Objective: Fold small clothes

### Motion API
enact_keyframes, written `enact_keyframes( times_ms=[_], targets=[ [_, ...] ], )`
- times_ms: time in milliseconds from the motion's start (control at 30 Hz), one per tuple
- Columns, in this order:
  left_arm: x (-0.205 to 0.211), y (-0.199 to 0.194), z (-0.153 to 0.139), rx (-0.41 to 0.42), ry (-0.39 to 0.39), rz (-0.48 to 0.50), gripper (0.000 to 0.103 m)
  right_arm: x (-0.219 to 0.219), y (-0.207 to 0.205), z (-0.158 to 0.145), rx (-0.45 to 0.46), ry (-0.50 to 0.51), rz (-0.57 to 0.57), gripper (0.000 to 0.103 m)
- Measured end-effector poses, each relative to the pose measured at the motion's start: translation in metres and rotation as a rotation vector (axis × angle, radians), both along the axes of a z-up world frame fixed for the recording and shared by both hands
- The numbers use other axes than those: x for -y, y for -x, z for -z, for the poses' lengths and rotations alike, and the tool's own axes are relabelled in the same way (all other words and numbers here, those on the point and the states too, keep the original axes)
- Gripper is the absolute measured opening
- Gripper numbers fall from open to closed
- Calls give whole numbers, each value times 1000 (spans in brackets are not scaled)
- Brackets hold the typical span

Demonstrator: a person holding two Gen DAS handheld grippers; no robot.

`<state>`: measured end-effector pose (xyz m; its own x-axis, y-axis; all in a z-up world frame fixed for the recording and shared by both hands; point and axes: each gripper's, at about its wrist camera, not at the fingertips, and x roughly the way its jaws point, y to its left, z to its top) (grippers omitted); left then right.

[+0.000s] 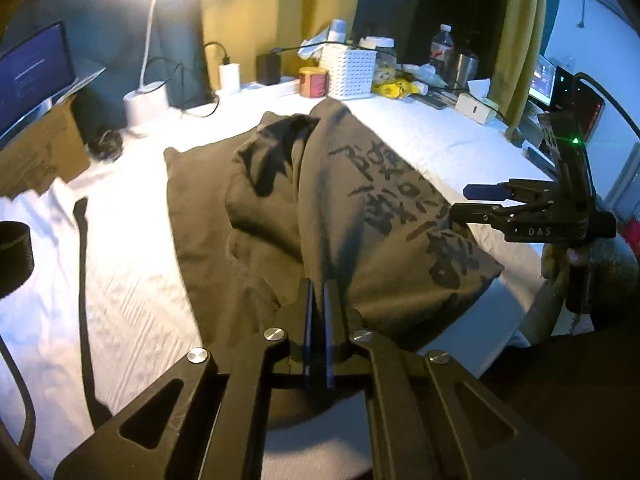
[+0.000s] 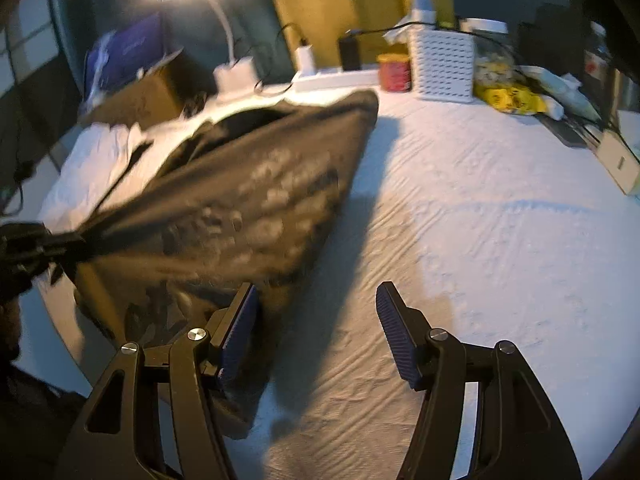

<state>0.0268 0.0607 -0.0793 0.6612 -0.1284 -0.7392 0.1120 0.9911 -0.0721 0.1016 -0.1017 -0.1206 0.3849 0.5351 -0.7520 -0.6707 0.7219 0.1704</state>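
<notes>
White quilted bedcover (image 2: 480, 220), cluttered edge

Both handheld tools are matte black plastic linkages with round silver screw heads at the pivots and ribbed blue pads (image 2: 394, 330) on the fingers. The right tool's body (image 1: 560, 228) carries pale lettering, a green light and a black cable.

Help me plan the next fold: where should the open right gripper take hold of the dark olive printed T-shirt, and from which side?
Probably the near hem corner of the dark olive printed T-shirt, approached from the bare white sheet on its right. That edge lies flat and exposed just beside the right gripper, while the left gripper already pinches another edge, lifting the cloth taut.
</notes>
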Motion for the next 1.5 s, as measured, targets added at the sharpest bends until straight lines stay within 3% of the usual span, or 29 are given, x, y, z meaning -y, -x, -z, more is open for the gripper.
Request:
enact_keyframes(
  times_ms=[300, 467, 600, 667, 700, 733, 833, 1233, 1467, 1500],
  targets=[
    [-15, 20, 22, -72, 24, -60, 1, -18, 16, 6, 19, 59, -64, 65],
    [-29, 20, 12, -46, -26, -161, 2, -16, 9, -4, 42, 45, -47, 65],
    [-38, 5, 5, -32, -30, -182, 6, -16, -2, -12, 56, 36, -38, 65],
    [-38, -7, 1, -22, -43, -171, 31, -16, -8, -14, 61, 35, -34, 65],
    [-39, -12, -1, -15, -42, -168, 62, -16, -12, -16, 63, 32, -30, 65],
    [-39, -18, -3, 2, -32, -166, 77, -15, -16, -17, 64, 29, -25, 65],
    [-37, -39, -9, 17, -18, -147, 77, -14, -28, -19, 64, 23, -9, 65],
    [-33, -131, -5, 34, -96, -46, 77, -16, -72, -8, 31, 30, 26, 65],
    [-31, -173, 11, 26, -153, 37, 77, -25, -93, -1, 12, 41, 31, 65],
    [-32, -178, 14, 24, -155, 53, 70, -27, -97, -1, 13, 42, 32, 65]
  ],
)
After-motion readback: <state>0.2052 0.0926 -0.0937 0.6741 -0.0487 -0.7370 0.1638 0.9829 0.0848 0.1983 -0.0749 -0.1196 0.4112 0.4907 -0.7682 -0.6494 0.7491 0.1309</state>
